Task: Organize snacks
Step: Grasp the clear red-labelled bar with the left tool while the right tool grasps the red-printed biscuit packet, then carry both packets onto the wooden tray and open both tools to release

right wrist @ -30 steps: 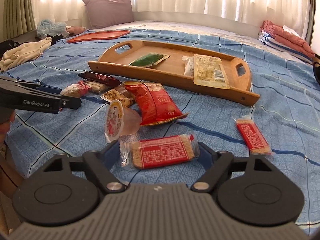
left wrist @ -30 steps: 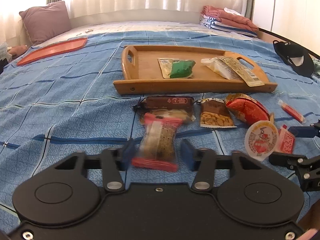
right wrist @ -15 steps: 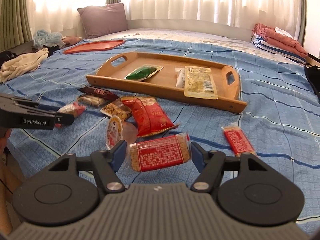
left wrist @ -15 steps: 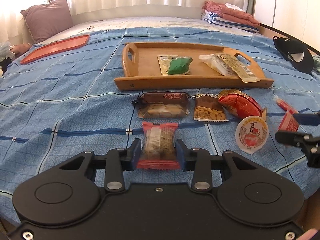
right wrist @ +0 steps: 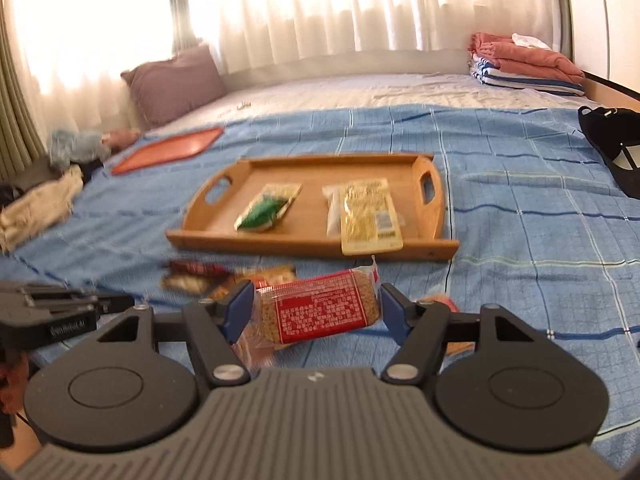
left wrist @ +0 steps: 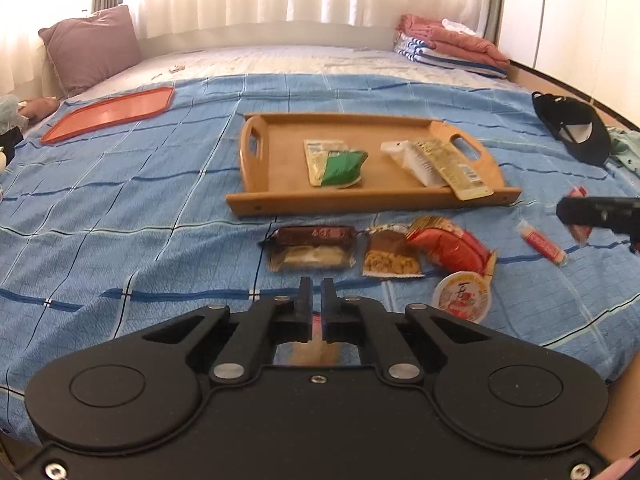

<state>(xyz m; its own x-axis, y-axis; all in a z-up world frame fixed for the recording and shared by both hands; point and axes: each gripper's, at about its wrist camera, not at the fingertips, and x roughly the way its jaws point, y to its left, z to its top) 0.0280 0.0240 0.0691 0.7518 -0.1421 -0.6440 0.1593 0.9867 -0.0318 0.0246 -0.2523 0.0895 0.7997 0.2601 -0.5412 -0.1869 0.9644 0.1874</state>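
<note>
Left claw (left wrist: 316, 292) shut, above snacks near wooden tray (left wrist: 256, 200).

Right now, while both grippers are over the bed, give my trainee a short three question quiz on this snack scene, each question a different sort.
1. Multiple choice: what is the right gripper closed on?
A. red-labelled cracker packet
B. green packet
C. brown bar
2. True or false: the left gripper is wide open.
3. Short answer: which round-lidded snack lies on the blue blanket, outside the wooden tray?

Key
1. A.
2. False: it is shut, with a sliver of a red-edged packet between the jaws.
3. The jelly cup.
</note>
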